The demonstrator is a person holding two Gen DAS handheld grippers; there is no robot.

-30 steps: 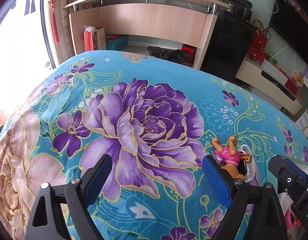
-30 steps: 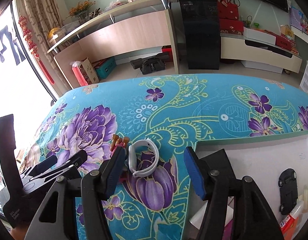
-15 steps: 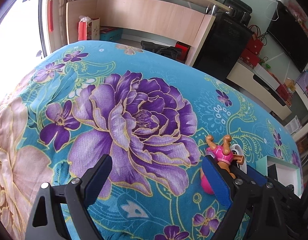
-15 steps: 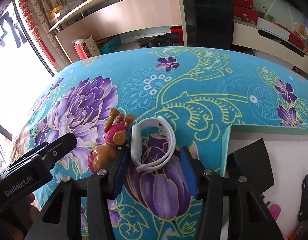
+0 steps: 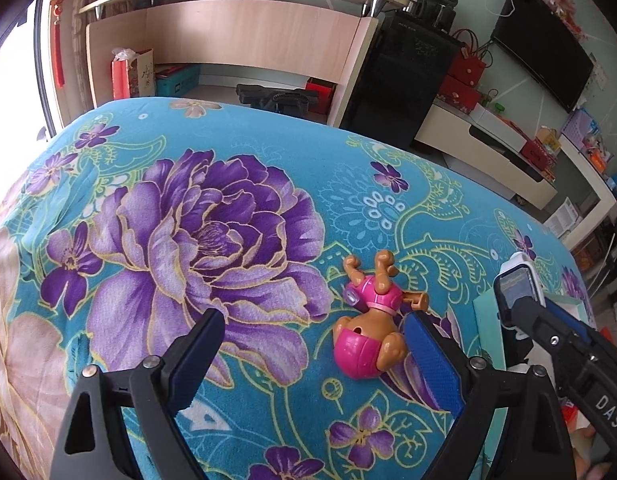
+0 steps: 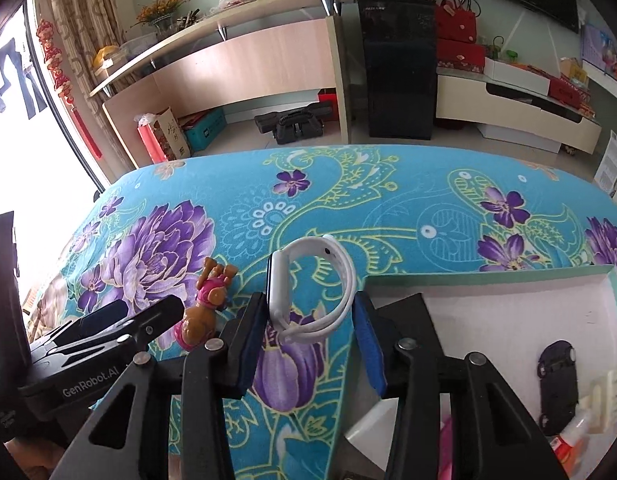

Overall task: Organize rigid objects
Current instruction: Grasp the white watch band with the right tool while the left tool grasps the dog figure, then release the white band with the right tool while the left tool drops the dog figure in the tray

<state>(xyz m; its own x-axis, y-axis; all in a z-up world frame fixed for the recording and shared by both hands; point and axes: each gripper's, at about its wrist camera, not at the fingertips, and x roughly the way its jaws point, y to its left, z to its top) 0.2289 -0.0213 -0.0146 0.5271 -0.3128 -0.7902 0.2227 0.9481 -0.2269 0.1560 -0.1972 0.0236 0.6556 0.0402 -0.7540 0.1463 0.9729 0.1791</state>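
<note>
My right gripper (image 6: 310, 332) is shut on a white smartwatch (image 6: 320, 280): one pad presses its dark face, the other its strap. In the left wrist view the smartwatch (image 5: 516, 280) hangs above the cloth in that gripper. A brown toy dog in a pink outfit (image 5: 370, 328) lies on its side on the flowered cloth. My left gripper (image 5: 314, 360) stands open over it, and the toy is just inside the right finger (image 5: 432, 364) without being pinched. The right wrist view shows the toy dog (image 6: 204, 308) beside the left gripper's black fingers (image 6: 164, 312).
A teal-rimmed white box (image 6: 468, 274) sits at the right, holding a black toy car (image 6: 556, 376) and other small items. The blue cloth (image 5: 228, 240) covers the whole table. A wooden counter, black cabinet and TV stand lie beyond the far edge.
The right jaws narrowed from around the smartwatch onto it, and it now hangs above the cloth. The left gripper shifted right, so the toy dog now lies between its fingers.
</note>
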